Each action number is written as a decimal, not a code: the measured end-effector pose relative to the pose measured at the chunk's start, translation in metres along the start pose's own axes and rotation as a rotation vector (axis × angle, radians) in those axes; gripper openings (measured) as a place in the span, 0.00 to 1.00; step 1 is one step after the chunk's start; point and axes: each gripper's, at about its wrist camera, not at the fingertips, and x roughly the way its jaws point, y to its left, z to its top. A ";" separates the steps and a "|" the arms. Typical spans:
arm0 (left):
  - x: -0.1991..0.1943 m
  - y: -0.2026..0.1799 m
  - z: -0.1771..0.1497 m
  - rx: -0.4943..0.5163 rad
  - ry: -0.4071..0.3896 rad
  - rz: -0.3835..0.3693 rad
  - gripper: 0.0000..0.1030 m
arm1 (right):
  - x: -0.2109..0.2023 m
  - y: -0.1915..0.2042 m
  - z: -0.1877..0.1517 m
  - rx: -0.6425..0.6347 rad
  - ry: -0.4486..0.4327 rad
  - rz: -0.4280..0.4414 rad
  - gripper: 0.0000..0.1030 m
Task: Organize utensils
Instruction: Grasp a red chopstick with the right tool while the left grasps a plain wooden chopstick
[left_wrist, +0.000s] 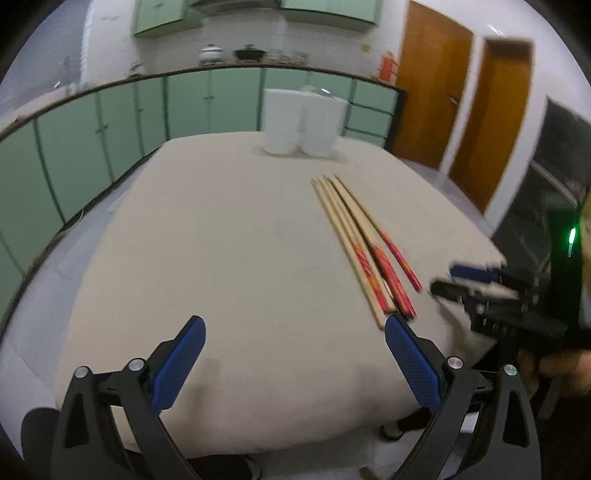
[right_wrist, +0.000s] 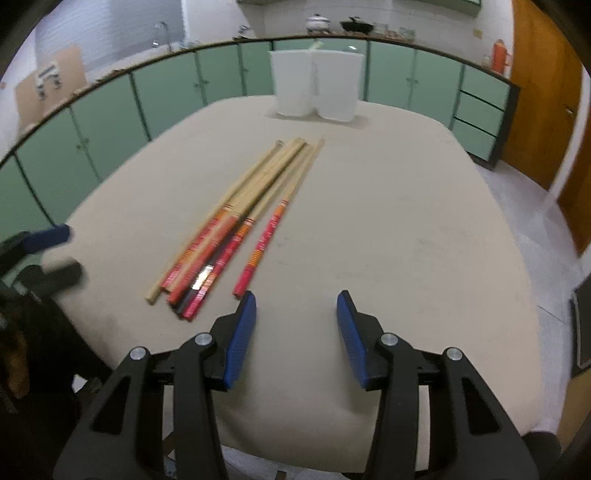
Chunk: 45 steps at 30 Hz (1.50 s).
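Note:
Several wooden chopsticks with red patterned handles lie bundled on the beige table, handles toward me; they also show in the left wrist view. Two white holders stand side by side at the table's far edge, also in the left wrist view. My left gripper is open and empty above the near table edge, left of the chopsticks. My right gripper is open and empty, just right of the handle ends. It shows at the right of the left wrist view.
Green cabinets under a counter run behind the table. Pots stand on the counter. Brown doors are at the right. The table has bare surface left of the chopsticks.

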 end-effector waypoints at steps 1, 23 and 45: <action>0.003 -0.005 -0.001 0.020 0.009 -0.002 0.93 | 0.000 0.002 0.000 -0.019 -0.006 0.017 0.44; 0.043 -0.019 0.004 0.043 0.066 0.025 0.81 | 0.005 -0.016 -0.001 0.023 -0.025 0.000 0.50; 0.056 -0.003 0.020 -0.053 -0.032 0.086 0.08 | 0.018 -0.021 0.004 0.068 -0.088 -0.214 0.08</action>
